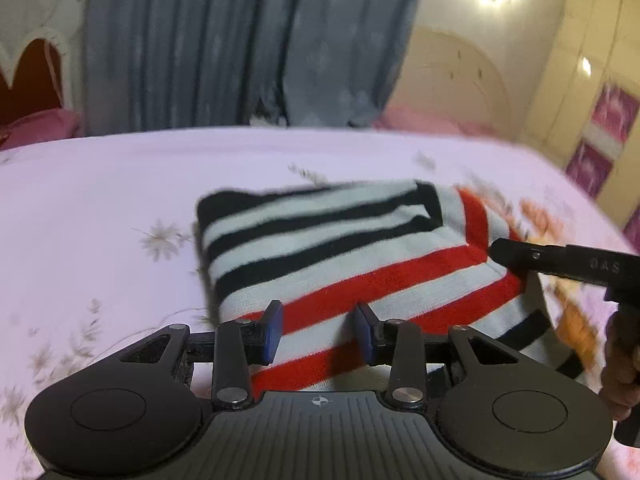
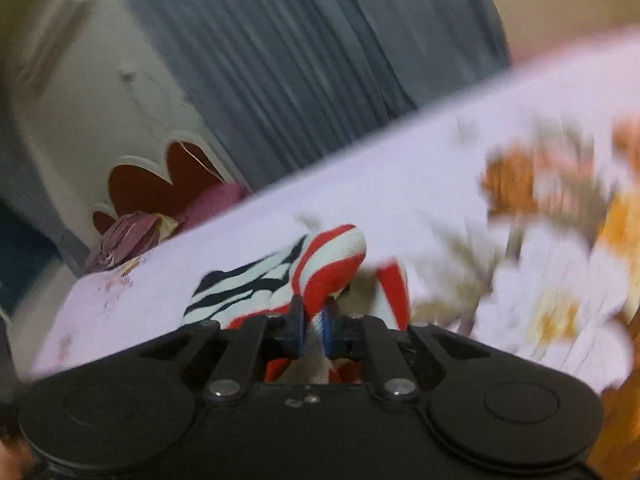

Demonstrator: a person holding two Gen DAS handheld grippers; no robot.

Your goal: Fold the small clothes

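A small garment (image 1: 340, 252) with black, white and red stripes lies partly folded on the pink floral bedsheet (image 1: 100, 208). My left gripper (image 1: 319, 330) is open, its blue-padded fingers standing over the garment's near red-striped edge without holding it. My right gripper (image 2: 315, 330) is shut on the garment's (image 2: 320, 264) red and white edge, with cloth bunched between the pads. In the left wrist view the right gripper (image 1: 496, 252) reaches in from the right and touches the garment's right corner.
The bedsheet (image 2: 400, 184) carries orange and grey flower prints at the right. Grey curtains (image 1: 240, 40) hang behind the bed. A white headboard with red heart cutouts (image 2: 160, 184) and pink pillows (image 1: 36, 124) stand at the left.
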